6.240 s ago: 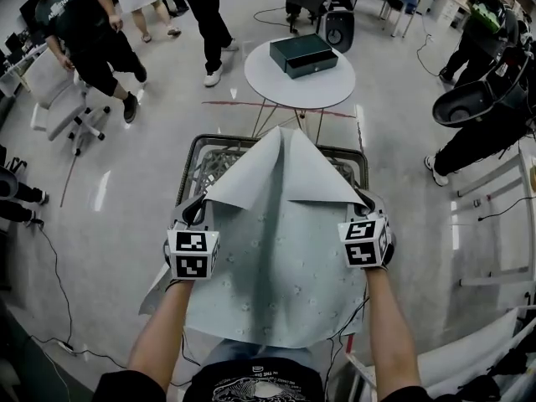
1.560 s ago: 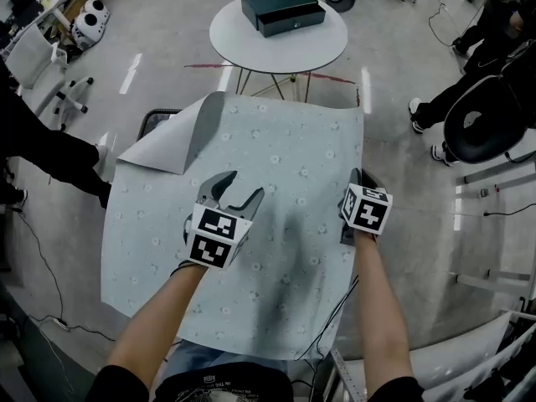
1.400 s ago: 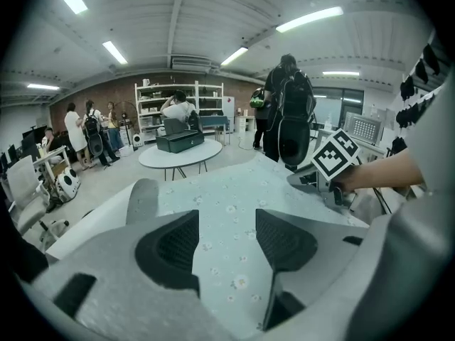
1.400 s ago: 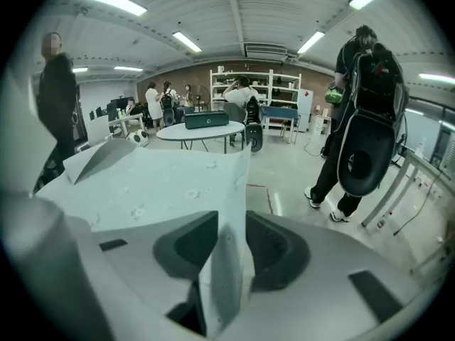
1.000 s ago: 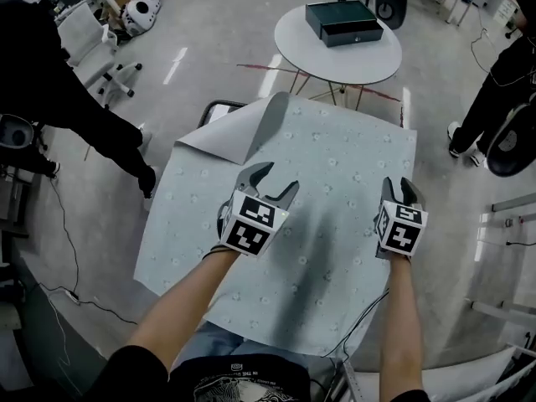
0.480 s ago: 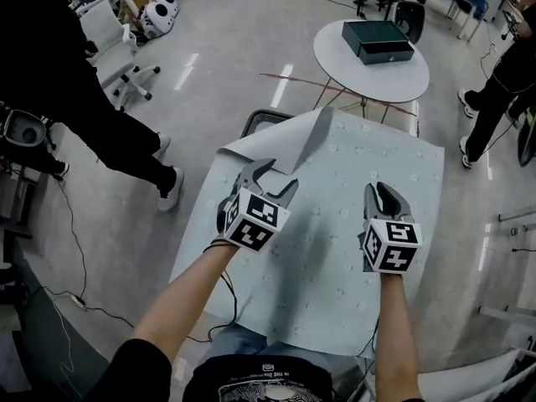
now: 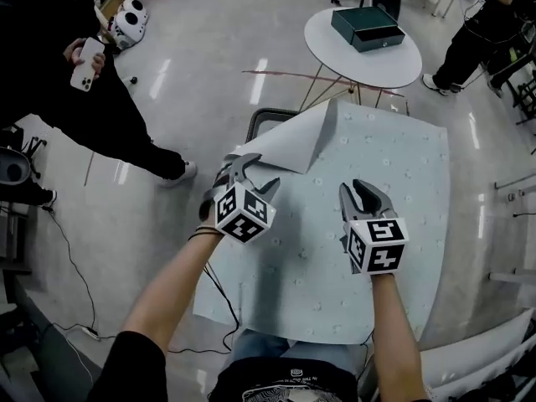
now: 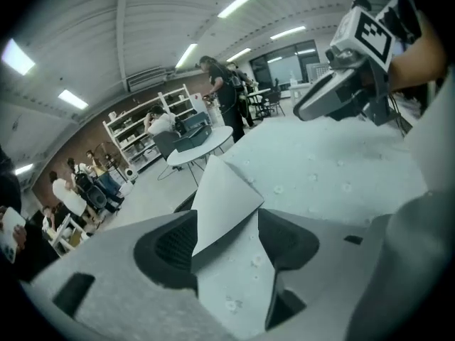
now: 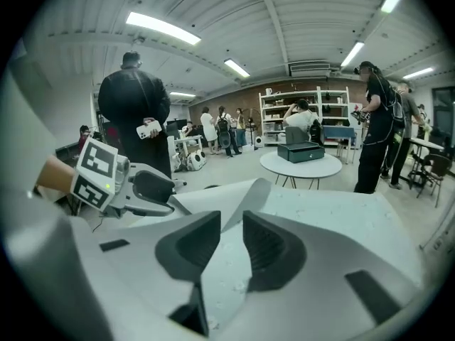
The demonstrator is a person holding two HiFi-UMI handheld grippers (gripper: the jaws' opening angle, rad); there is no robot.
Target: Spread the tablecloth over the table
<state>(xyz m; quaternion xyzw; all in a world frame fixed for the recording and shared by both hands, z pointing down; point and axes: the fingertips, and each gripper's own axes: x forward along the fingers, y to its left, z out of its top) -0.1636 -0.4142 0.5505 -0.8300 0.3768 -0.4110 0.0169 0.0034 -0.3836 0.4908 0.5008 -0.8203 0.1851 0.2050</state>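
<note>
1. Pale tablecloth (image 7: 377,182) lies over the table (image 7: 266,117), far-left corner (image 7: 293,141) folded back.
2. Left gripper (image 7: 255,172), jaws just opening wide, frames that flap unpinched; right gripper (image 7: 362,193), jaws just opening slightly, is empty.
3. Likely next: pinch flap, flip it flat.

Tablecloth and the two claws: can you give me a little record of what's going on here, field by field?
Tablecloth: pale, small flower print, spread out; far-left corner folded back
Table: only a dark frame corner shows
Left claw: open, jaws just been opening; folded corner shows between them, not gripped
Right claw: narrowly open, jaws just been opening; nothing held, over the cloth
Behind: round table with a dark box
</note>
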